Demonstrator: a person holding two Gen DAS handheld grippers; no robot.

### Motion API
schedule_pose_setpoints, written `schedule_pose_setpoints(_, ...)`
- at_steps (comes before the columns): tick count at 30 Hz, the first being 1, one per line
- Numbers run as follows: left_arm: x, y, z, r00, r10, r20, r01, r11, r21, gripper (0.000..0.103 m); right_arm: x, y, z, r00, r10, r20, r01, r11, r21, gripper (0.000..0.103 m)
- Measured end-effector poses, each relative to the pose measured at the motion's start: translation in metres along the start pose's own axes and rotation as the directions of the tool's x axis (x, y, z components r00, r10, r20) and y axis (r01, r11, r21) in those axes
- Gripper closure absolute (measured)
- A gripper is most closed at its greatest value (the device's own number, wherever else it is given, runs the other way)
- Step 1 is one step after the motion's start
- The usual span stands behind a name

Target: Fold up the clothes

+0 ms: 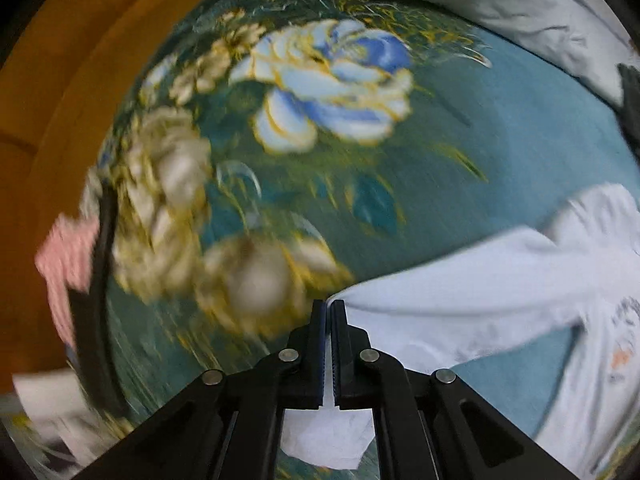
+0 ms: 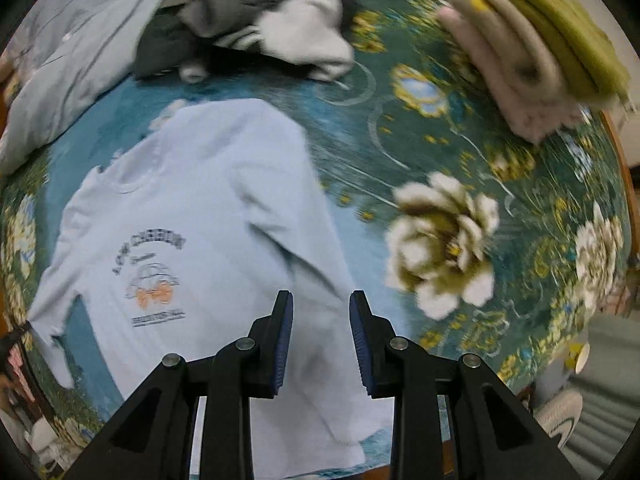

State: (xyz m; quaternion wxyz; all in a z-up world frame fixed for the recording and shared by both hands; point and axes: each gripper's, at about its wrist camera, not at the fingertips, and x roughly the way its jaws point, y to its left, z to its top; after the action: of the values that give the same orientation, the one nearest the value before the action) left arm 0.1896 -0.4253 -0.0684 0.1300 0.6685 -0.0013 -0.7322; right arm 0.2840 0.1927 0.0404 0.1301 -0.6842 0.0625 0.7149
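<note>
My left gripper (image 1: 329,308) is pinched tight on the sleeve of the pale blue T-shirt with an orange print (image 2: 192,216). My right gripper (image 2: 321,300) is wide open, holding nothing, above the shirt. The shirt lies on the teal flowered bedspread (image 2: 460,184), near a stack of folded clothes (image 2: 532,48).

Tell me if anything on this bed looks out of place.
Nothing damaged or spilled. The unfolded heap of grey and white clothes lies rumpled at the bedspread's far edge, unlike the neat folded stack beside it.
</note>
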Motion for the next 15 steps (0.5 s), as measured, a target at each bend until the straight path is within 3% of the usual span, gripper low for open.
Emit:
schedule_pose_setpoints(5,0.007,-0.005,0.038,0.999,0.047,-0.009,-0.046,0.997,0.06,0.1,0.019,-0.04,-0.018,0.998,-0.013,-0.063,0.019,0.995,0.1,0.073)
schedule_pose_setpoints(10,0.004,-0.023,0.037,0.999,0.044,-0.013,-0.043,0.998,0.049,0.097,0.045,-0.068,-0.051,0.99,0.029,-0.137,-0.002,0.981,0.193,0.073)
schedule_pose_setpoints(15,-0.016,-0.02,0.024,0.999,-0.023,-0.027,0.02,0.996,-0.085,0.096,0.075,-0.083,-0.075,0.976,0.09,-0.196,-0.044,0.973,0.227,0.07)
